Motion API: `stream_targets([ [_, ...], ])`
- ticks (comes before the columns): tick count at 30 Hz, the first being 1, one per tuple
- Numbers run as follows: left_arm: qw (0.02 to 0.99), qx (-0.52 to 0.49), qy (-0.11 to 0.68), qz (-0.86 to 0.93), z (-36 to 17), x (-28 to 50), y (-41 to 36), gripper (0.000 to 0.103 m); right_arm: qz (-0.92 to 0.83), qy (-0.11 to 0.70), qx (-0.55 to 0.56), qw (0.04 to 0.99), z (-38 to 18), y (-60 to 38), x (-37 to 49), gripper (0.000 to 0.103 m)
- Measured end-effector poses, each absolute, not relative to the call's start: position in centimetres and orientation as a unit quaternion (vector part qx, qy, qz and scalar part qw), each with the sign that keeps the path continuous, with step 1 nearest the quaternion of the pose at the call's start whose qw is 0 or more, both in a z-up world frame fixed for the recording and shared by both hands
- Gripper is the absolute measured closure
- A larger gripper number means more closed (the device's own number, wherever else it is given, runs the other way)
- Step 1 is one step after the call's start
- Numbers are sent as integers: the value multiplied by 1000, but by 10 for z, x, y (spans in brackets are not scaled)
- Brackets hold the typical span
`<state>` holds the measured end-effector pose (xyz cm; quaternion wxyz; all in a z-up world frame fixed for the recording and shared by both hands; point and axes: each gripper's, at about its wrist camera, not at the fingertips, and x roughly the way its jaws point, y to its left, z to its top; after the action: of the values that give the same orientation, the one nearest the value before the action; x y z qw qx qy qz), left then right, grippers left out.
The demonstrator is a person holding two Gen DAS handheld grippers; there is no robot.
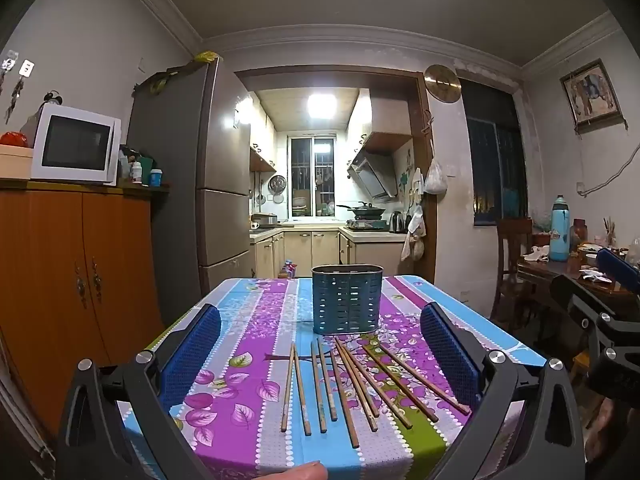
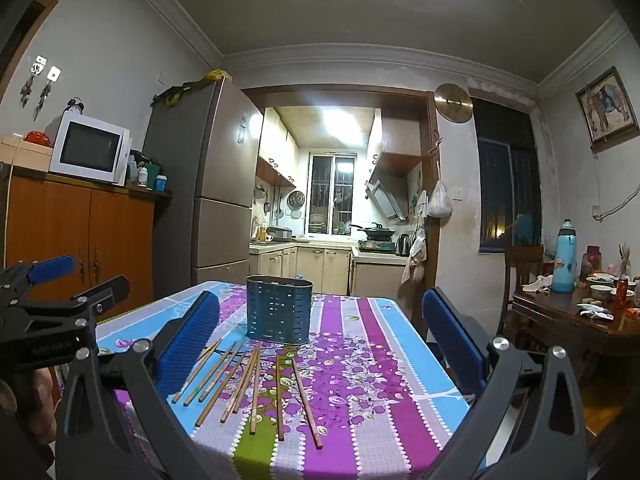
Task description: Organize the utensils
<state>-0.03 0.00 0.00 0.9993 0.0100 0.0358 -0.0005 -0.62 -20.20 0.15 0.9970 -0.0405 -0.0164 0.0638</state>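
Several wooden chopsticks (image 1: 344, 384) lie loose, fanned out, on the flowered tablecloth (image 1: 248, 320); they also show in the right wrist view (image 2: 252, 384). A blue-grey slotted utensil holder (image 1: 347, 299) stands upright behind them, also in the right wrist view (image 2: 279, 309). My left gripper (image 1: 320, 344) is open and empty, its blue pads wide apart above the chopsticks. My right gripper (image 2: 320, 332) is open and empty, to the right of the left one, which shows in the right wrist view (image 2: 52, 276). The right gripper shows at the right edge of the left wrist view (image 1: 612, 272).
An orange cabinet (image 1: 72, 280) with a microwave (image 1: 76, 144) stands left of the table. A fridge (image 1: 200, 180) is behind. A second dark table (image 2: 580, 320) with a blue flask (image 2: 564, 256), bowls and a chair stands to the right.
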Motion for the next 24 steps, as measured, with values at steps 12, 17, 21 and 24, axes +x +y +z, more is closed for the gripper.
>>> stream_targets([
  [12,999,9,36,0,1,-1,0,3,66,-12,-36,997,3,-204,-5,5],
  [17,999,9,37,-2,0,-2,0,3,64,-11,-40,997,1,-202,-4,5],
  [21,999,10,37,-2,-2,-1,-3,3,64,-11,-40,997,1,-202,-4,5],
  [24,999,11,37,-3,-5,0,-1,3,64,-11,-40,997,1,-203,-4,5],
])
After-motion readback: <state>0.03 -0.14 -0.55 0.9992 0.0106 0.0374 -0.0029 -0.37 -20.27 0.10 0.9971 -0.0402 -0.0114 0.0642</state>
